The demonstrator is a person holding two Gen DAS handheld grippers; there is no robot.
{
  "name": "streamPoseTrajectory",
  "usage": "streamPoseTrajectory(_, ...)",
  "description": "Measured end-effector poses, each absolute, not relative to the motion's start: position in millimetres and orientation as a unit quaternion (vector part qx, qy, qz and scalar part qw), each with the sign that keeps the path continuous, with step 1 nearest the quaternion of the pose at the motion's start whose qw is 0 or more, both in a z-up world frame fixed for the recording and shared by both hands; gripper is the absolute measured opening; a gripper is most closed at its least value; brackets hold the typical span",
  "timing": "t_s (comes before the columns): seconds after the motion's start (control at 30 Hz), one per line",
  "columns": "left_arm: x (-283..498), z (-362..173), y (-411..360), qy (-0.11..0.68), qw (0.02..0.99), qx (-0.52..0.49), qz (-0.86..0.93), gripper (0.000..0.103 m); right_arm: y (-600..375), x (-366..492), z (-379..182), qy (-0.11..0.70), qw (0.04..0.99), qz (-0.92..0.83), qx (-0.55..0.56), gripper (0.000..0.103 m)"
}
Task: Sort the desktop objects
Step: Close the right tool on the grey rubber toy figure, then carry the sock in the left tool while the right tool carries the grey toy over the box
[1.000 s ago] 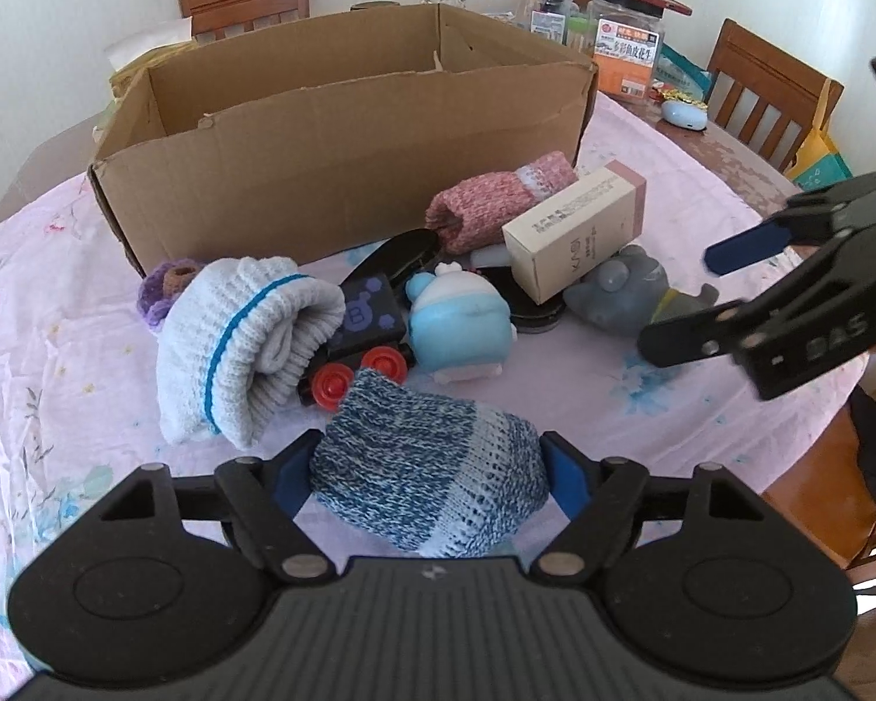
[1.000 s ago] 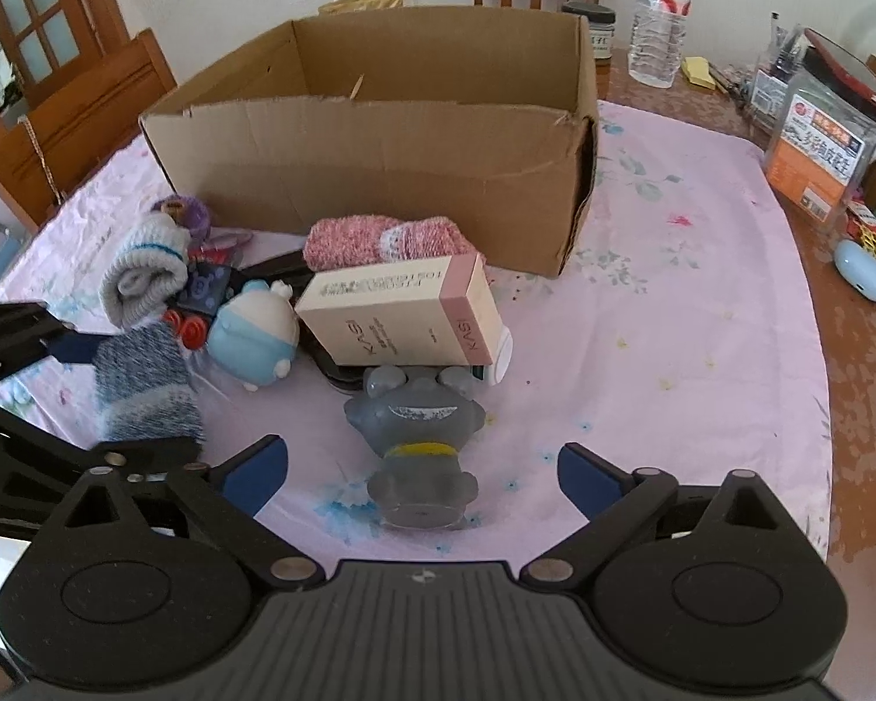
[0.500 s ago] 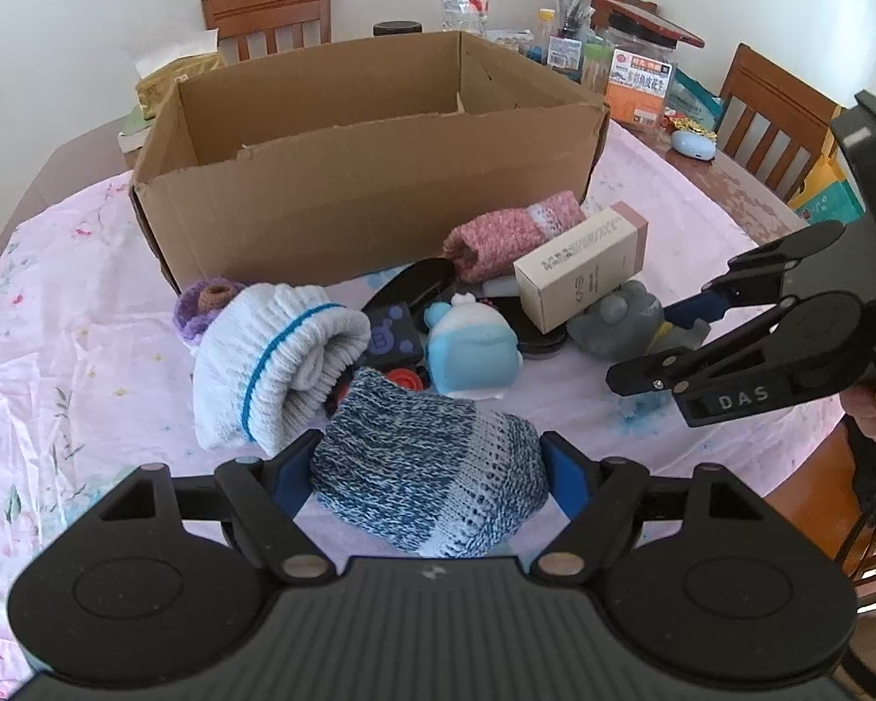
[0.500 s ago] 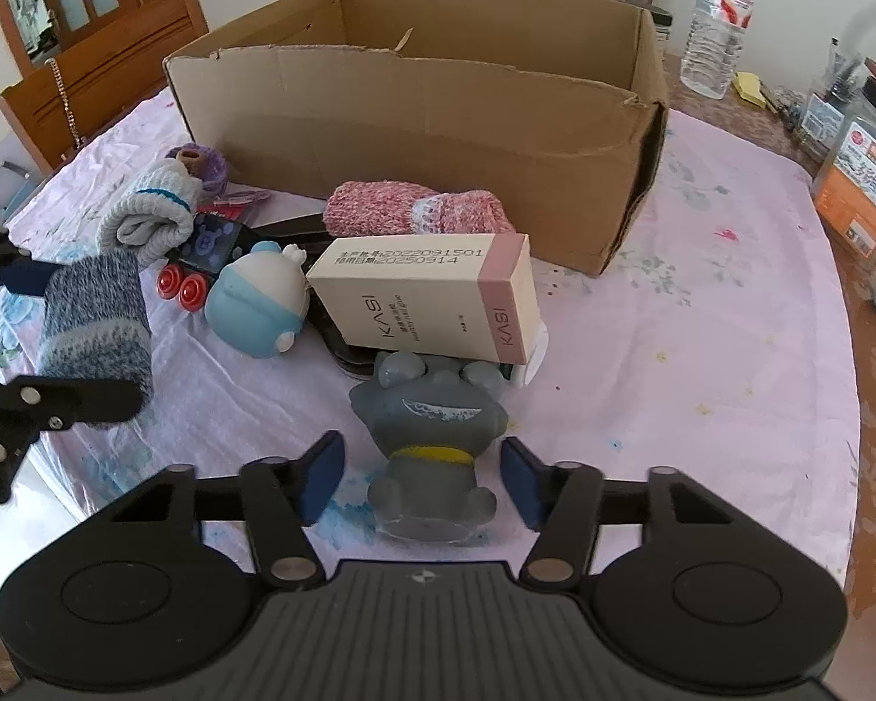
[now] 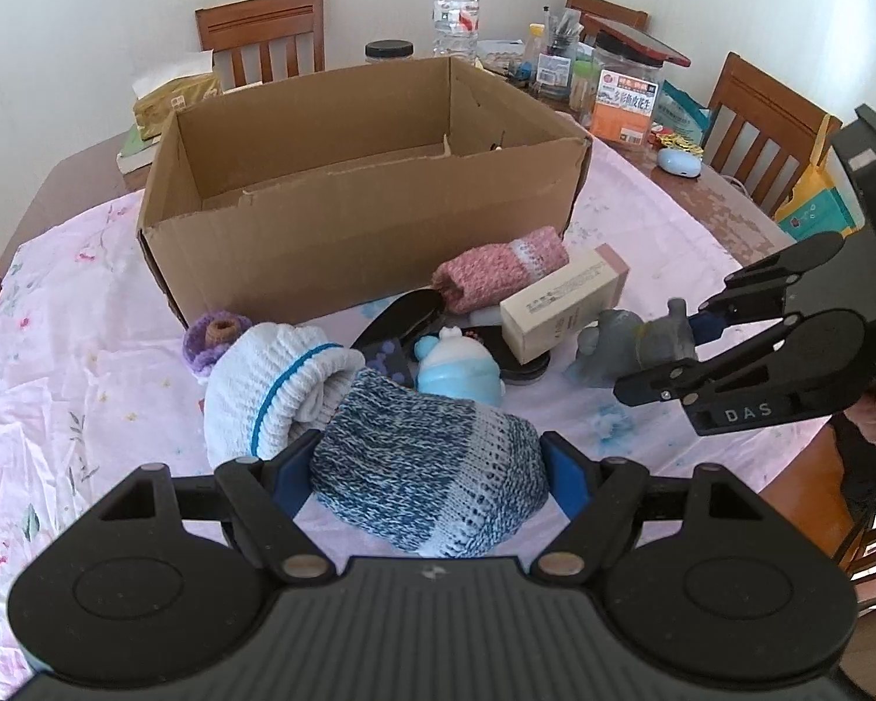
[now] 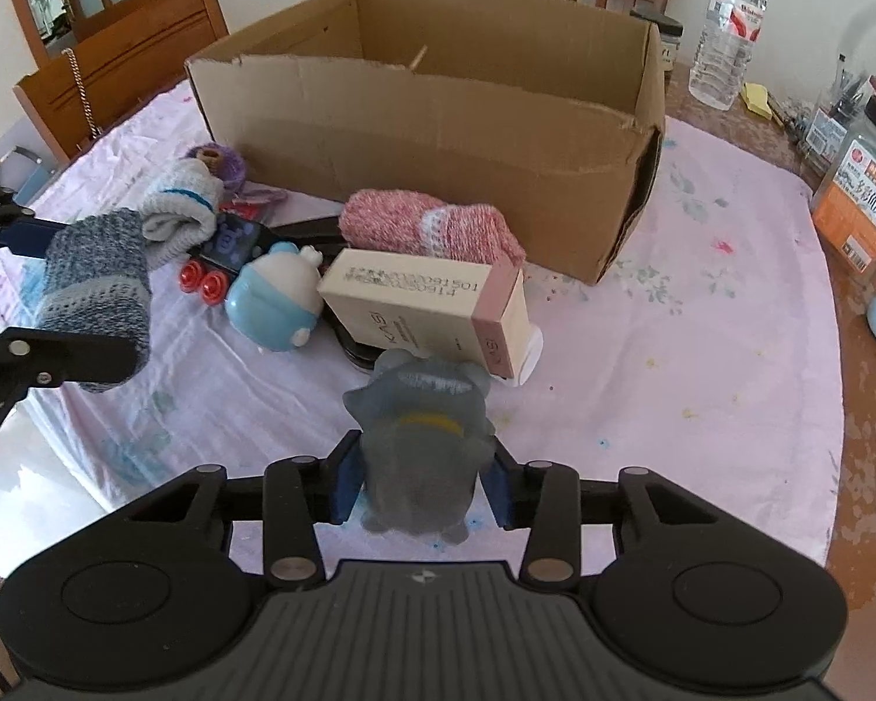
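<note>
My left gripper [image 5: 429, 482] is shut on a rolled blue knit sock [image 5: 432, 485] and holds it above the pink tablecloth; the sock also shows in the right wrist view [image 6: 96, 301]. My right gripper [image 6: 420, 488] is shut on a grey shark toy [image 6: 420, 432] and has it raised off the cloth; the toy also shows in the left wrist view [image 5: 631, 342]. An open, empty cardboard box [image 5: 368, 198] stands behind a pile: a white sock [image 5: 268, 385], a pink sock [image 5: 496, 269], a cream carton [image 6: 426, 309], a light-blue figure [image 6: 274, 304] and a toy train [image 6: 222, 263].
A purple crocheted piece [image 5: 216, 339] lies by the box's left corner. Bottles, jars and packets [image 5: 625, 99] crowd the table's far right. Wooden chairs [image 5: 263, 35] stand around the table. Bare pink cloth [image 6: 701, 350] lies right of the pile.
My right gripper closed on the grey shark toy and lifted it off the cloth. My left gripper rose higher with the blue sock.
</note>
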State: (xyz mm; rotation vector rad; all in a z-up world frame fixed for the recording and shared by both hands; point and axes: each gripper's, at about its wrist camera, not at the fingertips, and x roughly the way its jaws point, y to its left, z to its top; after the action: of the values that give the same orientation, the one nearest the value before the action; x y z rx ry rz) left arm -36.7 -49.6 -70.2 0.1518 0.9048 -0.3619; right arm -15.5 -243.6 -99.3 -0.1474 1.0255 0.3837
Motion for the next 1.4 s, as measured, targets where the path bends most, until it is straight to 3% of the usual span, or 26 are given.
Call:
streamPoseTrajectory(0.13, -39, -65, -51, 0.427, 0.882, 0.077, -0.182, 0.078, -243, -20, -90, 0.482, 0.853, 0.185, -0.078, 0.040)
streamPoseTrajectory(1.4, 0, -10, -51, 0.396, 0.888, 0.091, -0.217, 0.078, -236, -8, -22, 0.418, 0.882, 0.191, -0.104, 0.040)
